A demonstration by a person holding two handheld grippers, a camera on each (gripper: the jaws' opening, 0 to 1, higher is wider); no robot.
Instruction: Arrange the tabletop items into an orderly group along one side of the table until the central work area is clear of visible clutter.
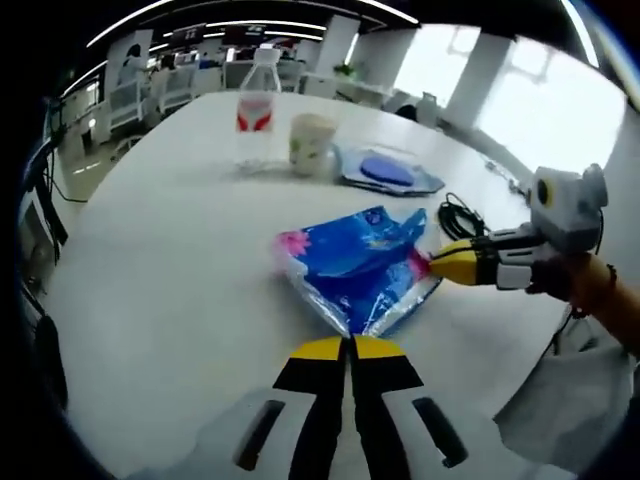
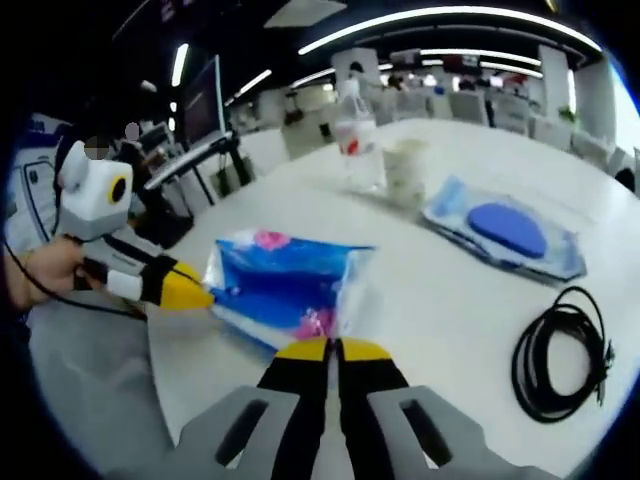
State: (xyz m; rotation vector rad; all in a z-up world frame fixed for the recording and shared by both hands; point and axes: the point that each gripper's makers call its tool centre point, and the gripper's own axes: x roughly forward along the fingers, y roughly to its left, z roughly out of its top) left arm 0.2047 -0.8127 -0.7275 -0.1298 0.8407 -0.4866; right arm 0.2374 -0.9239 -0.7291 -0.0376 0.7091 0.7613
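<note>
Blue plastic packet [image 1: 360, 265] [image 2: 285, 282] flat on the white table [image 1: 180, 270] [image 2: 450, 300], nearer to both grippers than the rest, and pinched at two opposite edges: left gripper [image 1: 350, 348] [image 2: 200, 295] with jaws closed on one edge, right gripper [image 2: 333, 350] [image 1: 437, 265] with jaws closed on the other edge. Beyond the packet, at the far part of the table, a clear water bottle [image 1: 258, 110] [image 2: 358, 130] upright, with a paper cup [image 1: 312, 143] [image 2: 406, 170] just beside it and a clear pouch with a blue oval inside [image 1: 388, 172] [image 2: 505, 232] lying flat near the cup. To the side of the packet, well apart from it, a coiled black cable [image 2: 560, 355] [image 1: 458, 215] on the table.
</note>
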